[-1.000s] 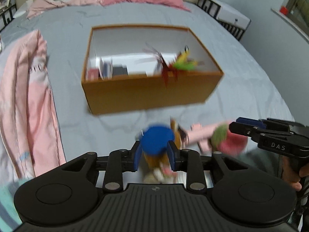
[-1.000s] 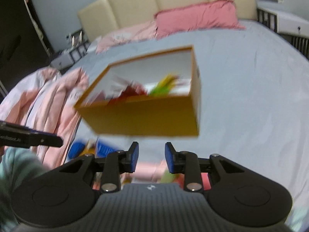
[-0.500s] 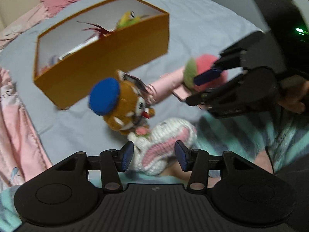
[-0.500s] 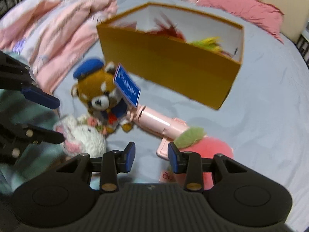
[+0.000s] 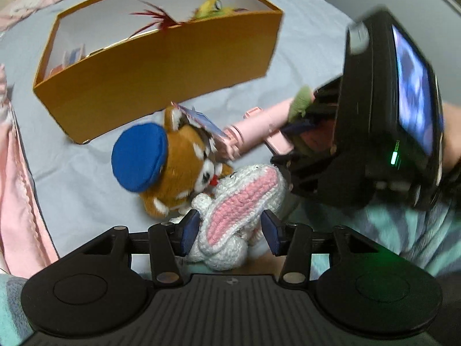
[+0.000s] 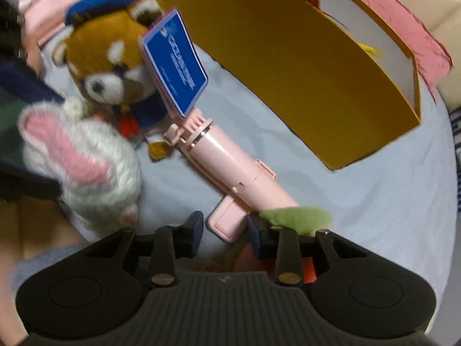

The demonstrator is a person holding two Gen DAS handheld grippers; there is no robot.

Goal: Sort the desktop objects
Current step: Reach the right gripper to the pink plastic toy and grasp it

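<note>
Two pads flank crocheted rabbit [image 5: 230,216], left gripper [image 5: 230,232] unclosed

Brightness: both views are lit dimly and evenly, as by indoor room light; no source can be made out.
Shadows: soft, faint ones are cast on the bed [image 5: 86,178] under the orange box [image 5: 161,72].
Glare: a washed-out bluish screen [image 5: 415,92] and a green lamp are seen at the right edge of the left view.
Blur: the crocheted rabbit [image 6: 83,158] and the box edges are smeared by motion.
Distortion: straight edges are bowed by the fisheye; corners are blacked out.
</note>
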